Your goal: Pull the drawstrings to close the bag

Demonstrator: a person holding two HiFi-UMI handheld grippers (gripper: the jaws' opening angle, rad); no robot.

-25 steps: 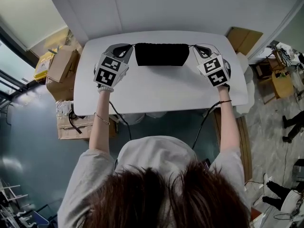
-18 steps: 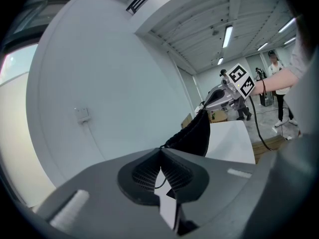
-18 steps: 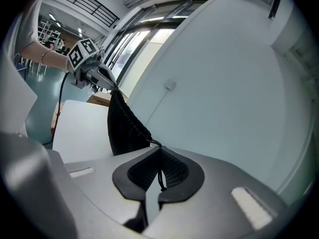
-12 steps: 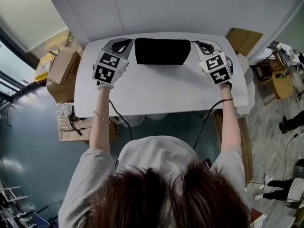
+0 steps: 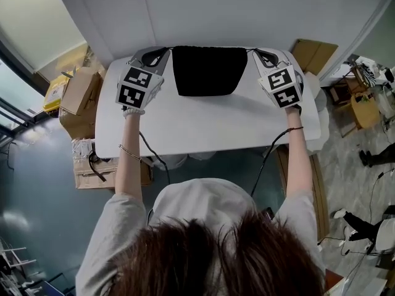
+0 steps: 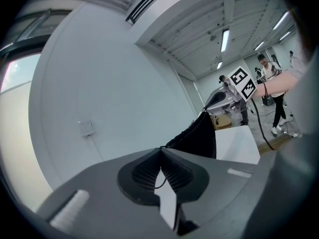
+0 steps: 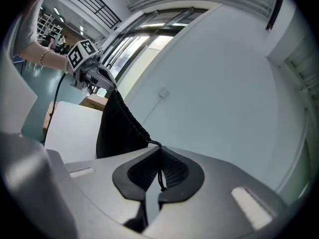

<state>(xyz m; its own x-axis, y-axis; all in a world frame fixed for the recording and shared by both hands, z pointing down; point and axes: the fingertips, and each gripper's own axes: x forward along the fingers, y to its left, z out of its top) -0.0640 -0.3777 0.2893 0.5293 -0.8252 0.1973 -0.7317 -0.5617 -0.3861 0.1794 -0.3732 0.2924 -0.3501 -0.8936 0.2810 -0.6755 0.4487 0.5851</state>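
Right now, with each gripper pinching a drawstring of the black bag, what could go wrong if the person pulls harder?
1. The right drawstring is thin and its knotted end sits between the fingers of the right gripper, so it may slip free.
2. The bag is strung near the table far edge; if the left drawstring slips from the left gripper, the bag could swing off the back.
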